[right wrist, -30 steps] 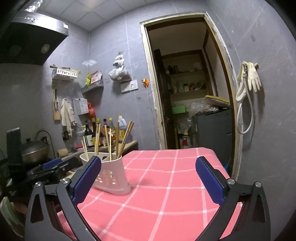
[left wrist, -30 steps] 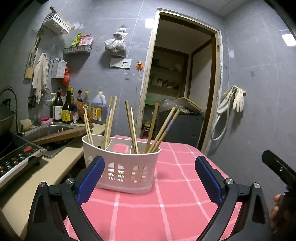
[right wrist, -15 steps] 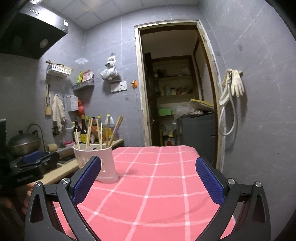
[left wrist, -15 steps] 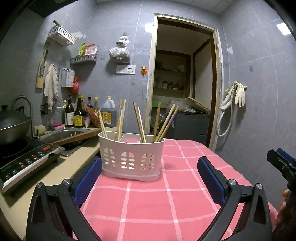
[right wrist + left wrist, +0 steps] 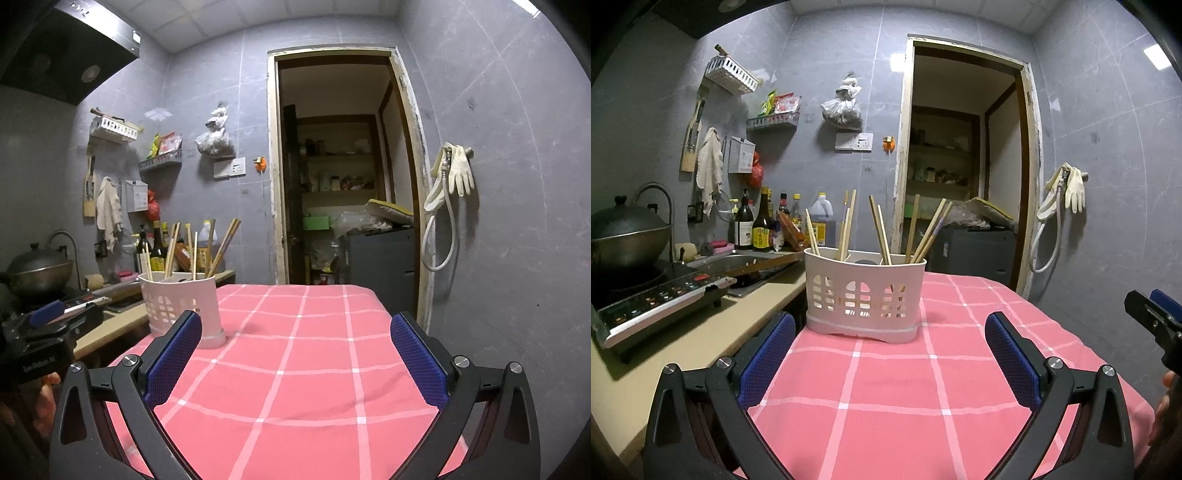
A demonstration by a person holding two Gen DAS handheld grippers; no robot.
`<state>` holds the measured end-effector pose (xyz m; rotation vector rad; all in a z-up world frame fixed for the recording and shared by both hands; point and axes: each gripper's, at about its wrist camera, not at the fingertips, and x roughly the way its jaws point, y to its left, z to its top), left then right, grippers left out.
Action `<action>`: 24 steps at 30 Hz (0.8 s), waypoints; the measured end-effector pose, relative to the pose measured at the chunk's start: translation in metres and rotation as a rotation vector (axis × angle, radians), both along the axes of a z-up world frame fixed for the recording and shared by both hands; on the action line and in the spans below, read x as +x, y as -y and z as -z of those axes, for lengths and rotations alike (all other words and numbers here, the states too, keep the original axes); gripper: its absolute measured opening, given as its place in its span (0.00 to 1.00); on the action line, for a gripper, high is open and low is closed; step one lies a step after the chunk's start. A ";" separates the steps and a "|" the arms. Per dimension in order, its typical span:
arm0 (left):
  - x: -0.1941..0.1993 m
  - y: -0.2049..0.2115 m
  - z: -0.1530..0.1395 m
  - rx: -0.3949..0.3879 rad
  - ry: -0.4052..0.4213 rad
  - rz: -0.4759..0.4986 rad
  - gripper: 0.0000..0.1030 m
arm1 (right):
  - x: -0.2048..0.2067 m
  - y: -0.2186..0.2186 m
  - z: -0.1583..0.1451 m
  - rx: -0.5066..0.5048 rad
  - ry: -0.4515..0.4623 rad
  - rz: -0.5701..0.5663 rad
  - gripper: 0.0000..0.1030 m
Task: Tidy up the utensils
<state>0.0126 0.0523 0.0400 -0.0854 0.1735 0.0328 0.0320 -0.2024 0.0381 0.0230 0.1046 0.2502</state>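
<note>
- At the frame's left edge, an induction cooker [image 5: 661, 299] sits on the kitchen counter.
- A white utensil caddy [image 5: 865, 295] stands upright at frame centre on the pink-checked bench [image 5: 905, 387], with wooden chopsticks [image 5: 882, 236] leaning in its compartments.
- The left gripper [image 5: 890, 365] is spread wide, holding nothing (caddy well beyond its fingertips).
- The right gripper [image 5: 295, 365] is likewise wide apart and empty.

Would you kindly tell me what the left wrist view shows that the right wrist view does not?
Only the left wrist view shows the induction cooker's control panel and the holder's broad perforated side, with the right claw's tip at its right edge. Only the right wrist view shows the range hood and the left claw's blue pad low on the left. Both show chopsticks standing in the holder on the pink checked tablecloth, and both claws open and empty.
</note>
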 end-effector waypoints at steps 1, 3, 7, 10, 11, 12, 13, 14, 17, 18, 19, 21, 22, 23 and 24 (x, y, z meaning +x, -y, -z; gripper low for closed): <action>0.000 0.001 0.000 0.001 -0.001 0.001 0.98 | 0.000 0.000 0.000 0.001 0.000 0.002 1.00; -0.001 0.002 0.000 0.001 0.002 0.002 0.98 | 0.001 0.001 0.000 0.005 -0.002 0.004 1.00; -0.001 0.001 0.000 0.000 0.002 0.003 0.98 | 0.001 0.001 0.001 0.008 -0.006 0.005 1.00; -0.001 0.001 0.000 0.002 0.003 0.002 0.98 | 0.001 0.000 0.001 0.009 -0.006 0.005 1.00; -0.001 0.000 0.000 0.002 0.003 0.003 0.98 | 0.001 0.000 0.001 0.009 -0.006 0.005 1.00; -0.001 0.000 0.000 0.001 0.002 0.002 0.98 | 0.001 0.000 0.001 0.009 -0.007 0.006 1.00; -0.001 0.000 0.000 0.000 0.001 0.002 0.98 | 0.001 0.000 0.001 0.008 -0.006 0.006 1.00; -0.001 0.001 0.000 0.001 0.002 0.001 0.98 | 0.001 0.000 0.001 0.008 -0.006 0.006 1.00; -0.002 0.001 0.000 0.001 0.002 0.001 0.98 | 0.001 0.000 0.001 0.008 -0.006 0.006 1.00; -0.002 0.001 0.000 0.001 0.003 0.001 0.98 | 0.001 0.000 0.001 0.008 -0.006 0.006 1.00; -0.002 0.001 0.000 0.001 0.004 0.002 0.98 | 0.001 0.000 0.001 0.008 -0.006 0.006 1.00; -0.001 0.000 0.000 -0.001 0.003 0.000 0.98 | 0.001 0.000 0.001 0.008 -0.006 0.006 1.00; -0.002 0.000 0.000 -0.001 0.002 0.002 0.98 | 0.001 -0.001 0.001 0.008 -0.005 0.007 1.00; -0.001 0.000 0.000 -0.001 0.001 0.001 0.98 | 0.001 -0.001 0.001 0.008 -0.005 0.007 1.00; -0.002 0.000 0.000 0.000 0.001 0.000 0.98 | 0.001 0.000 0.001 0.008 -0.005 0.007 1.00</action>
